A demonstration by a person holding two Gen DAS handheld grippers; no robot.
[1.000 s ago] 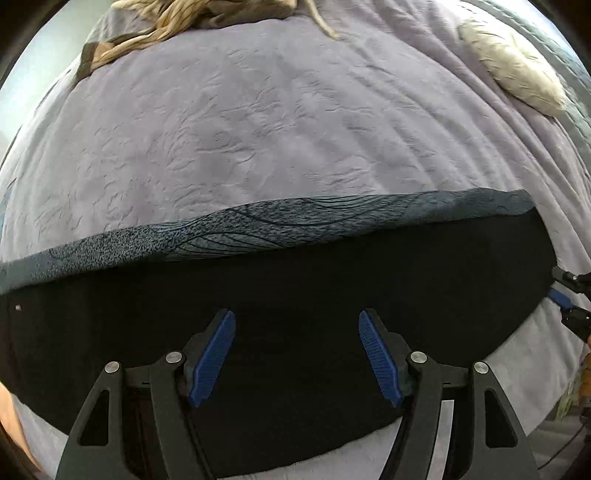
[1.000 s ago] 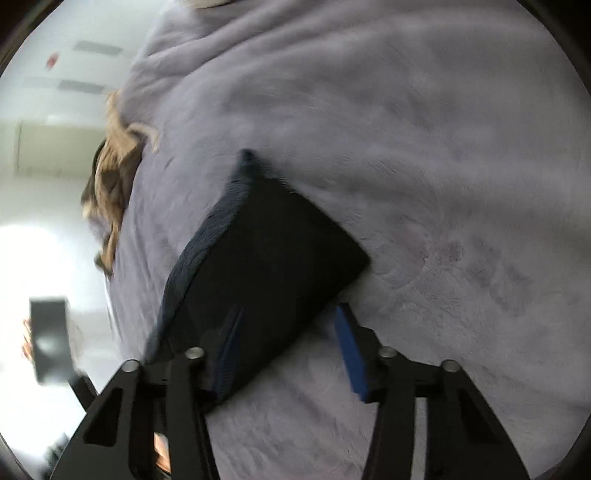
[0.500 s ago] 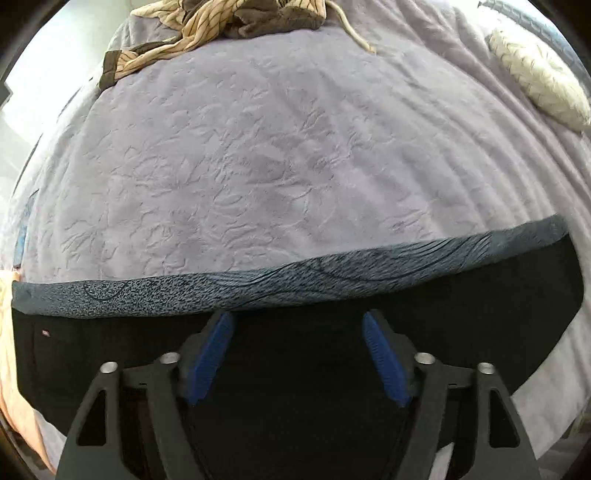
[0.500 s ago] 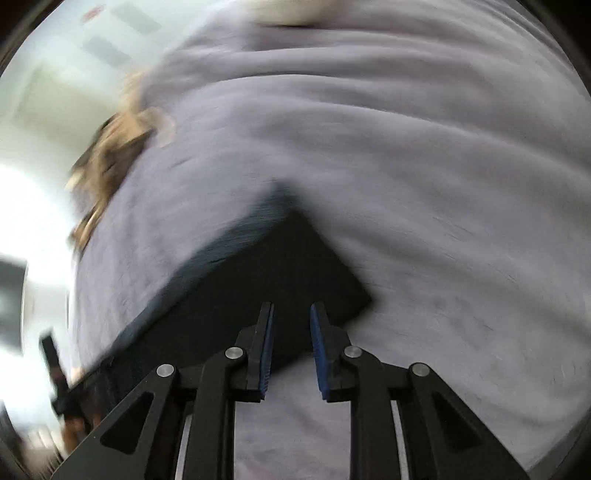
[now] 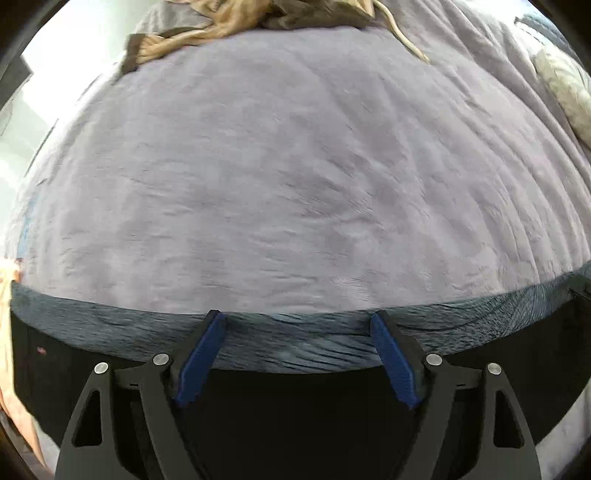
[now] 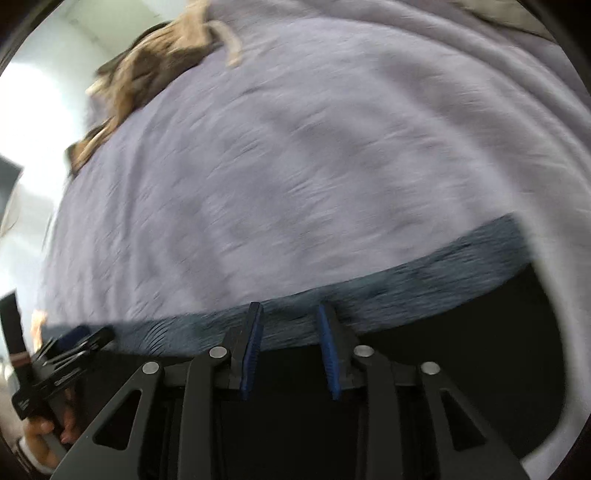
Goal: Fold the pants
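The black pants [image 5: 295,413] lie as a long band across the near edge of a lilac bedspread, with a grey-blue patterned strip [image 5: 295,343] along their far edge. My left gripper [image 5: 297,321] is open, its fingers wide apart over the pants, tips at the patterned strip. In the right wrist view the pants [image 6: 424,369] fill the bottom, strip [image 6: 406,284] above. My right gripper [image 6: 290,310] is open with a narrow gap, over the pants, holding nothing. The left gripper [image 6: 77,343] also shows at lower left in that view.
The lilac bedspread [image 5: 295,184] stretches away. A tan and brown crumpled garment [image 5: 229,26] lies at the far edge. A pale quilted pillow [image 5: 565,88] sits at far right. A peach cloth [image 5: 11,332] hangs at the left edge.
Both grippers have moved back toward the near side, so the patterned strip now sits at the fingertips. The right gripper narrowed almost shut half a second ago and has reopened somewhat.
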